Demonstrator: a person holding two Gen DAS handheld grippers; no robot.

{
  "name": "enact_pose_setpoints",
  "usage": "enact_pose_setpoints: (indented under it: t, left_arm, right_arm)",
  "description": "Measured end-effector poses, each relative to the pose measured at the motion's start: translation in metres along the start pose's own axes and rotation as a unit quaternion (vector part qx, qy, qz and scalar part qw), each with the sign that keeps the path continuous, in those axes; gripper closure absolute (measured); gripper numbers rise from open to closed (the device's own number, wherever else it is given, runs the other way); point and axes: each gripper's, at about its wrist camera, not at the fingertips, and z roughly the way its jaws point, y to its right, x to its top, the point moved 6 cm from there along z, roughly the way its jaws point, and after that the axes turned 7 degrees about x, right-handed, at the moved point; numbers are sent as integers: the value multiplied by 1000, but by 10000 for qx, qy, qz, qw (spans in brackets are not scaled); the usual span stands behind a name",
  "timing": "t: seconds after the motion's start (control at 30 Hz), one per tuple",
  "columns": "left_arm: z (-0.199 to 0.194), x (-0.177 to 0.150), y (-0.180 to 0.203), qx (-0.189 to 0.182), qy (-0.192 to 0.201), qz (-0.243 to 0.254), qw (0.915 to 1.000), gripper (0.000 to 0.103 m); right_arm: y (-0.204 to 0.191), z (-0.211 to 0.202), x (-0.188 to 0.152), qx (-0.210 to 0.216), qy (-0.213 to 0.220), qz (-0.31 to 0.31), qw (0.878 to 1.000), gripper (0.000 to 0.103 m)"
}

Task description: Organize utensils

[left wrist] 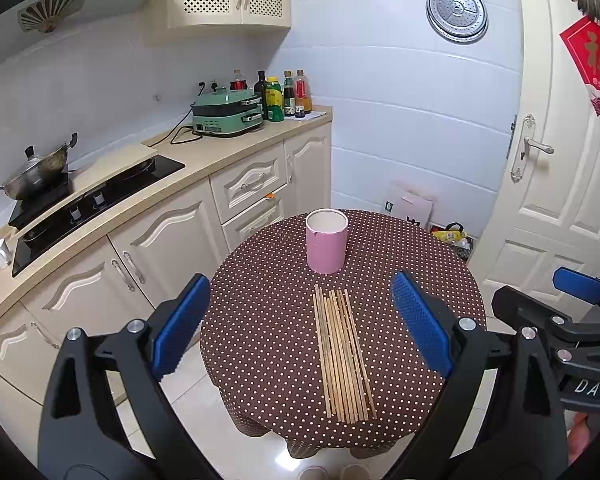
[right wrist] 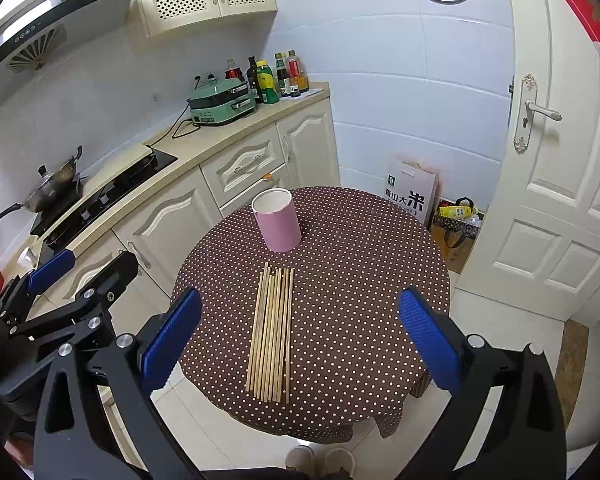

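Countertop (left wrist: 220,148): beige, runs along the left wall to the far corner.
Wok (left wrist: 36,172): lidded, on the black hob (left wrist: 100,196) at the countertop's left end.
Green cooker (left wrist: 226,114): near the countertop's far end, cord plugged into the wall.
Bottles (left wrist: 286,94): clustered in the countertop's far corner, just beside the cooker.
Steamer rack (left wrist: 457,12): hangs on the tiled wall.
Door (left wrist: 560,160): white, shut, at right.
Rice bag (right wrist: 412,192): on the floor, against the wall.
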Motion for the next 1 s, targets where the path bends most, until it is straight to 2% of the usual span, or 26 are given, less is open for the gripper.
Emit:
enact_pose_setpoints:
  t: [0.3, 0.33, 0.53, 0.77, 1.0]
  left_arm:
    - [4, -3, -2, -64, -109, 10, 9999, 13]
    - [5, -4, -3, -79, -140, 10, 9999, 13]
    - [13, -12, -12, -165, -359, -19, 9992, 13]
    - [22, -24, -19, -249, -672, 24, 9974, 13]
    - [33, -37, -23, -375, -1056, 95, 9937, 13]
  right_arm:
    - [-3, 5, -4, -45, -138, 76, 9999, 8]
    - [-3, 6, -3, 10, -19, 102, 9999, 8]
    - [-8, 15, -13, -117, -616, 274, 9977, 8]
    - [-13, 21, -25, -362, -837, 215, 9956, 8]
    - [-10, 29, -39, -422, -1101, 471, 9919, 8]
